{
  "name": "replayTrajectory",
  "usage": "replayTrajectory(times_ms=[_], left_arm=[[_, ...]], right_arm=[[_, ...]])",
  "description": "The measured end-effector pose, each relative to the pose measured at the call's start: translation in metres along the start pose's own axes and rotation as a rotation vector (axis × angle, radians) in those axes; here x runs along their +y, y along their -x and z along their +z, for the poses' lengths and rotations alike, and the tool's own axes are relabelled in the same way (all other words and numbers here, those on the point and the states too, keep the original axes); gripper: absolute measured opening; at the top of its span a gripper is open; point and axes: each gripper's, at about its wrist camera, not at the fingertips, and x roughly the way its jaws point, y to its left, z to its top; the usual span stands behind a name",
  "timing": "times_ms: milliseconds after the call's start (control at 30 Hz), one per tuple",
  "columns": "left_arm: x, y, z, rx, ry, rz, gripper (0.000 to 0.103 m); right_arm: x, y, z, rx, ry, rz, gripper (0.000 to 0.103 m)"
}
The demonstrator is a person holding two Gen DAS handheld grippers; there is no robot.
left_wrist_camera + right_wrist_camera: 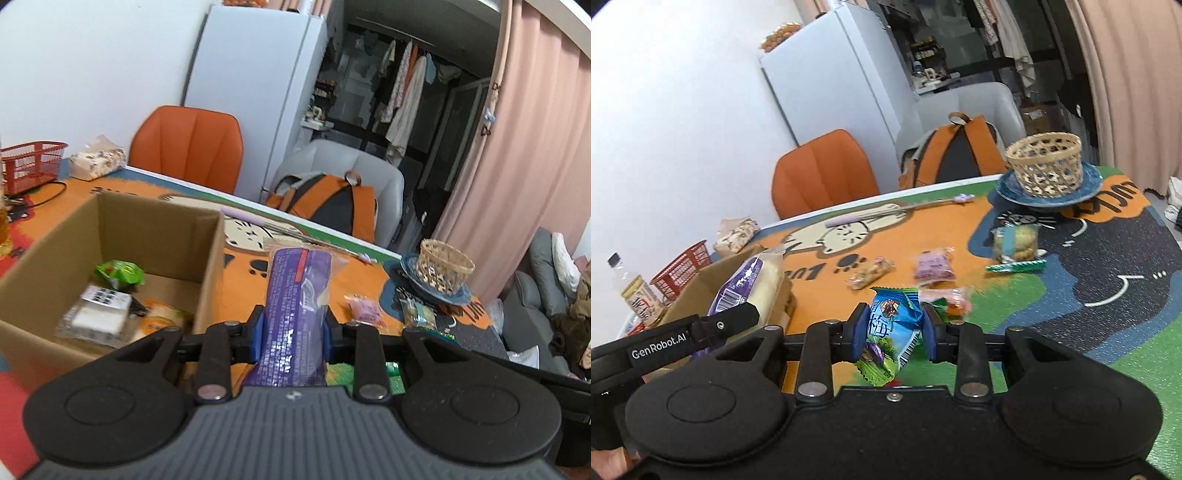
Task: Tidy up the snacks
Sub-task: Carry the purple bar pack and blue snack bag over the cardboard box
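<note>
- Cardboard box (pixel 110 258) serving as the landmark: it is standing open-topped on the table mat (pixel 1089 295) and is already holding a green packet (pixel 120 272), a clear-wrapped white block (pixel 98 317) and an orange-labelled packet (pixel 162 319).
- Left gripper (pixel 291 328) is clamping a long purple snack pack (pixel 295 314) between its blue pads; the pack's long axis is running forward along the fingers, and it is hanging just right of the box's right wall, apparently above rim height.
- Right gripper (pixel 894 332) is pinching a crumpled blue-and-green packet (pixel 892 332), well right of the box.
- Left gripper is the nearer to the box; the opening is lying to the left of its load, so a short leftward carry over the wall seems to be the coming move.
- Loose snacks are lying on the mat farther right of the box: a nut bar (pixel 870 273), a pink packet (pixel 932 264) and a cookie pack (pixel 1015 240).
- Woven basket (pixel 1047 164) is sitting on a blue plate (pixel 1008 192), farthest from the box.
</note>
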Motion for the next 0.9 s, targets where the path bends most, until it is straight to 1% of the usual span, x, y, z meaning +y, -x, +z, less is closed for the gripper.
replayTrajectory(times_ms=[300,567,900], left_arm=[[0.024,0.028,0.010,-0.058,0.045,0.044,0.029],[0.055,0.041,0.018,-0.084,0.092,0.066,0.029],[0.098,0.042,0.028,-0.095,0.152,0.124,0.029]], right_arm=[[0.031,0.004,0.003,-0.004,0.063,0.046,0.031],[0.059,0.001,0.004,0.000,0.113,0.054,0.031],[0.094,-0.015,0.010,0.008,0.166,0.085,0.031]])
